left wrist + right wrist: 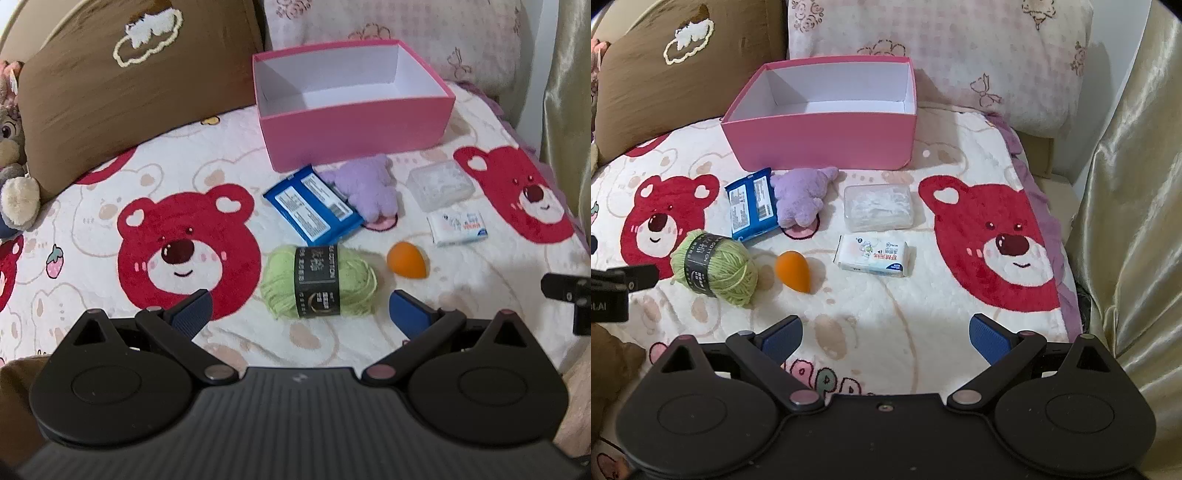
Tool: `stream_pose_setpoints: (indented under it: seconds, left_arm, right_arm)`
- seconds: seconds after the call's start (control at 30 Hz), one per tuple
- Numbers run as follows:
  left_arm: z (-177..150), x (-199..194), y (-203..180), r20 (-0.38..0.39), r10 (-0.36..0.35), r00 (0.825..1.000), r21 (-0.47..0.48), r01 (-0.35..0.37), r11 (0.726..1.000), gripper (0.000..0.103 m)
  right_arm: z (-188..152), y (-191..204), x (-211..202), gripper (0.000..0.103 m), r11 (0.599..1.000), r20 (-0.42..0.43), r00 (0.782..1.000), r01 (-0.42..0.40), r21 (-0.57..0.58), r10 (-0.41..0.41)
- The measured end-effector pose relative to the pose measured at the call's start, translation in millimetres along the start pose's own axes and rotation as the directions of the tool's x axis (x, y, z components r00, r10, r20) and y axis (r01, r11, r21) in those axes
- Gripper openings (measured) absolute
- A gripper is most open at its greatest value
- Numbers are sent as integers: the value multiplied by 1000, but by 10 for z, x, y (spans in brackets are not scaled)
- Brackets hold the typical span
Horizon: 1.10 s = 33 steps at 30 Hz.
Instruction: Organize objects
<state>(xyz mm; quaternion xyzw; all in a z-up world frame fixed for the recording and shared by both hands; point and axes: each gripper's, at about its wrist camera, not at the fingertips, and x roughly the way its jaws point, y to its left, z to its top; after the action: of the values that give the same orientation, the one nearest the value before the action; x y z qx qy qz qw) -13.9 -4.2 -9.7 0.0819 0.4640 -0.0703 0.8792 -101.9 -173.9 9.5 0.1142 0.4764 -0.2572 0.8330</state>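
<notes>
Both grippers hovered wide apart and empty above a bear-print blanket. The left gripper sat just short of a green yarn ball; the right gripper hung over bare blanket. Near the yarn lay an orange sponge, blue packet, purple plush, clear case and tissue pack. The pink box stood open behind them.

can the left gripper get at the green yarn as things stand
Probably yes. The left gripper is open, and the green yarn lies just ahead between its fingers, with nothing between them; the orange sponge sits apart to one side.
</notes>
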Motion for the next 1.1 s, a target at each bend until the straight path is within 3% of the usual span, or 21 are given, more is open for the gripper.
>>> stream_pose_setpoints:
  seconds: [0.23,1.1]
  left_arm:
    - [-45,59,10,-31,-35,999,-5,35,999,103]
    - [-31,-59,27,-7,-71,997,23,71,997,103]
  right_arm:
    - [-16,-82,59,99,1000,-14,1000,-2,28,2]
    - [-56,-79,-111,99,999,14,1000,-11,34,10]
